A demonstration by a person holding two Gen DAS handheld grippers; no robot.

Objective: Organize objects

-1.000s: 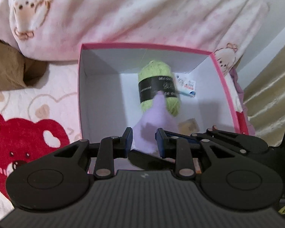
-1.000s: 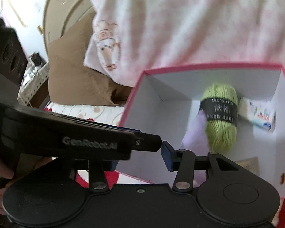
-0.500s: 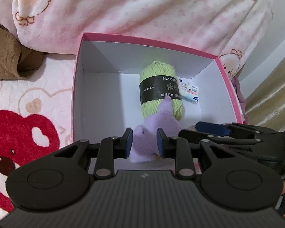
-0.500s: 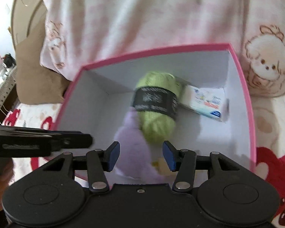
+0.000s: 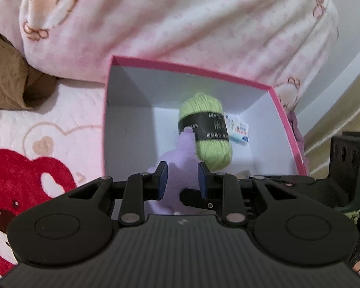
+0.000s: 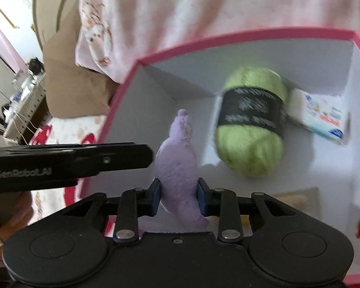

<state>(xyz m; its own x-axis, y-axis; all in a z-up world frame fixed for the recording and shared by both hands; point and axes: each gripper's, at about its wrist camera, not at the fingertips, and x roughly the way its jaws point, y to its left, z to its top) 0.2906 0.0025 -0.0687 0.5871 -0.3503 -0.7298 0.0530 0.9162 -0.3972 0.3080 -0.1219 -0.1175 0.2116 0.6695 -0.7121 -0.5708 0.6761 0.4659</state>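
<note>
Now, working left to right: the left hand-held gripper (image 5: 180, 176) hovers at the near edge of the pink box (image 5: 286, 117) on the bed (image 5: 60, 124), jaws pressed as near together as they go and empty, the purple plush toy (image 6: 177, 160) lying beyond them. The right hand-held gripper (image 6: 178, 195) is closing, pads squeezing the plush's lower body inside the box, just beside the green yarn ball (image 6: 250, 124) and near the small packet (image 6: 324, 120). It looks like a grasp to reposition the toy; next comes a firm hold, then a clean lift. Only the right view shows that pinch; the left shows the red bear print.
</note>
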